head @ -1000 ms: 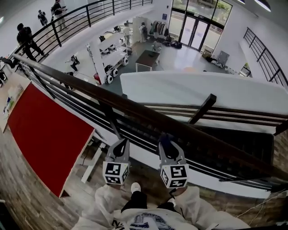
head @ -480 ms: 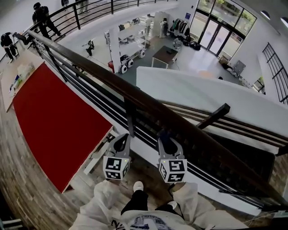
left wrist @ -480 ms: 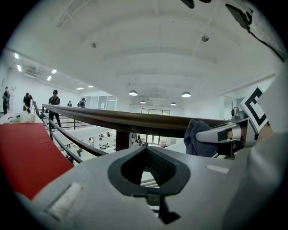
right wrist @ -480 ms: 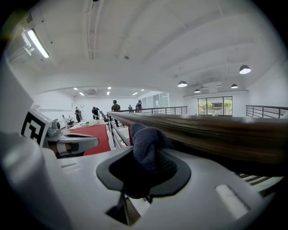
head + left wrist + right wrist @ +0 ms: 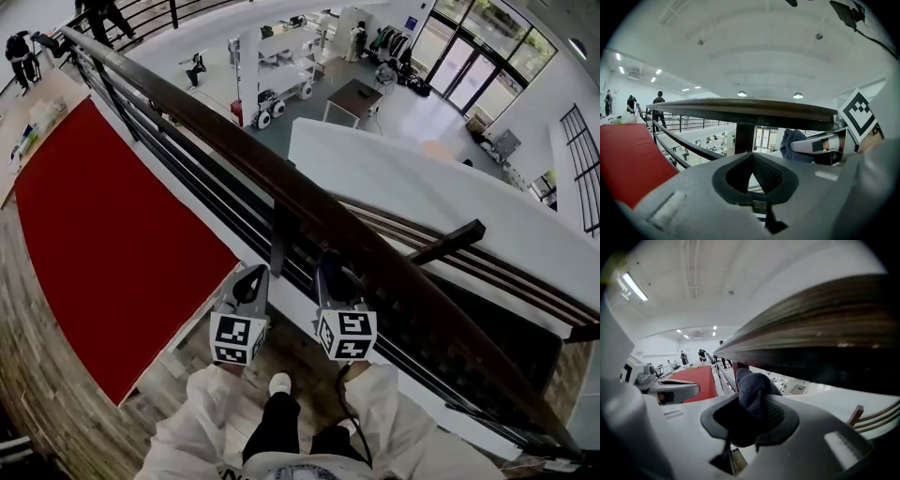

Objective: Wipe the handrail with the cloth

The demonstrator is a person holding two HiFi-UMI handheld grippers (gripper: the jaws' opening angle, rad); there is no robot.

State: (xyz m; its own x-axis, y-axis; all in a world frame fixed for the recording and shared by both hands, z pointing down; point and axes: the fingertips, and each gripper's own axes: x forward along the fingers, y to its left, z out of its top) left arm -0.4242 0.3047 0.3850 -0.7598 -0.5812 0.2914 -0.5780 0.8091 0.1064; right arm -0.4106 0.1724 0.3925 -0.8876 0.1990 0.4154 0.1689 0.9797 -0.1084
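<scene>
Dark blue knitted cloth [image 5: 753, 386] clamped in right tongs [image 5: 758, 404], raised just beside the long dark wooden handrail [image 5: 309, 202]; contact unclear; left tongs [image 5: 751, 161] together, empty, lower; wiping seemingly barely begun; most of the rail left.

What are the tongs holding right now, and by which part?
Right tongs grip the dark cloth by a bunched fold, wad poking past the tips. Left tongs: shut, empty.

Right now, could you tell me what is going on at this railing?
A person stands at a balcony's dark handrail with a gripper in each hand. The right gripper is shut on a dark blue cloth, held at the rail's near edge; whether it touches is unclear. The left gripper, shut and empty, sits beside it.
</scene>
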